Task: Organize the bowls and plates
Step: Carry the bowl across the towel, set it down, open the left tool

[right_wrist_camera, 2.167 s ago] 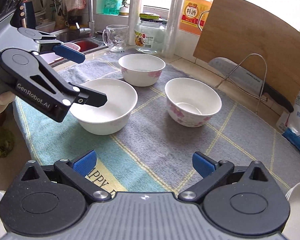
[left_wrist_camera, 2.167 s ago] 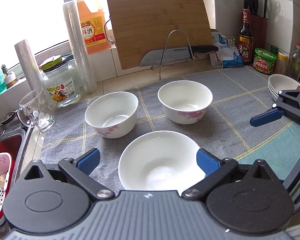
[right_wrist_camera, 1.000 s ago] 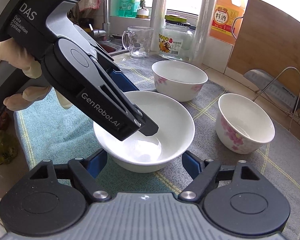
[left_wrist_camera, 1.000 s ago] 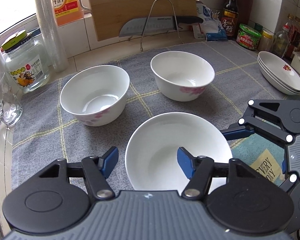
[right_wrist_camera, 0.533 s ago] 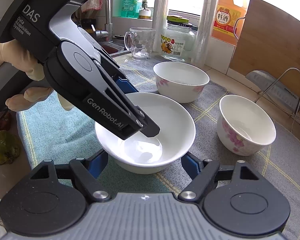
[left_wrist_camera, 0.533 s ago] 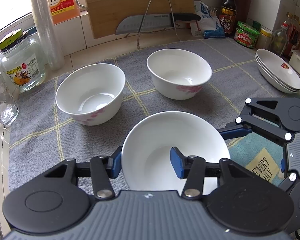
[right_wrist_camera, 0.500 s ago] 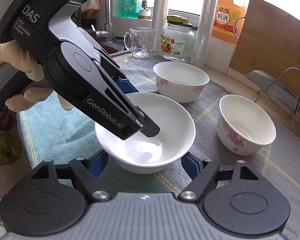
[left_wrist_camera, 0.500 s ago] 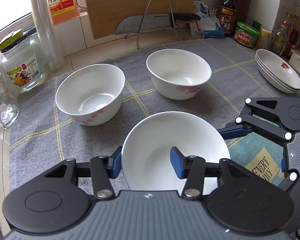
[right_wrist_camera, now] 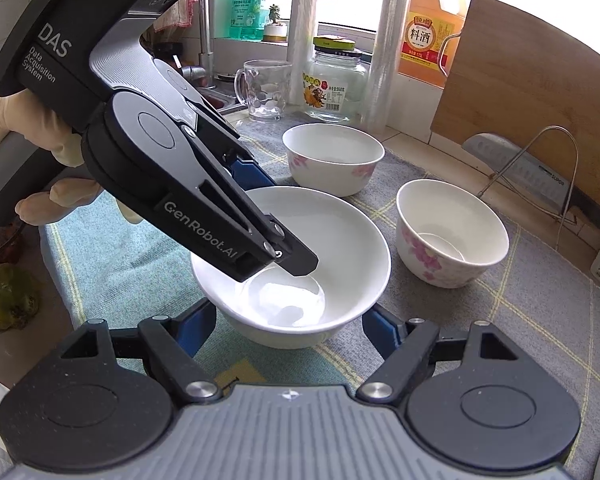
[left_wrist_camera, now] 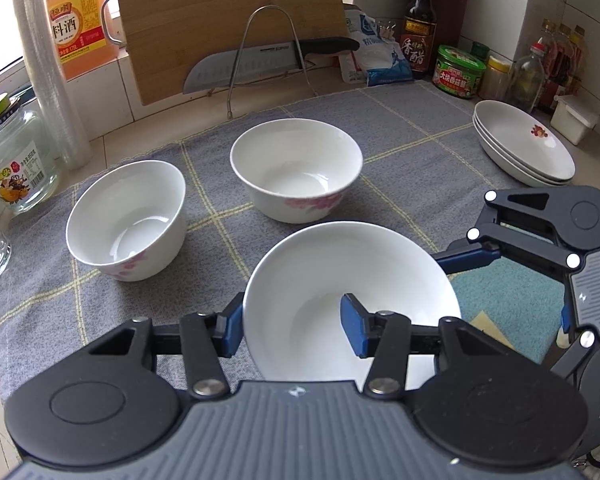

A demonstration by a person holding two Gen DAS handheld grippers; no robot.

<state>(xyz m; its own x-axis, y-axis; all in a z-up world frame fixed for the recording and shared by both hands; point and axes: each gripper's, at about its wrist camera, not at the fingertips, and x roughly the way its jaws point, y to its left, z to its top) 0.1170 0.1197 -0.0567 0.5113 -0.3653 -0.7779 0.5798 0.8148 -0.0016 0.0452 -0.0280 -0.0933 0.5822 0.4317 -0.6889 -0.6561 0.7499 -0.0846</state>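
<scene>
Grey checked mat covers the counter by the window. At the far left stands a jar. Next come two flower bowls, one on the left and one further back in the middle, apart from each other.

Nearest, a little to the right, is the plain bowl. The left gripper is clenched on its near rim, one pad outside and one inside. The right gripper hugs the bowl low down, with a pad against each side. I cannot tell if the bowl is off the mat yet.

I think this is the picking-up step. Next, both hands must rise together and keep the bowl level.

On the far right, stacked plates sit at the mat's edge, well apart. Bare mat lies between them and the bowls, so there is room that way. The flower bowls' rims are close, so the bowl must clear them.
</scene>
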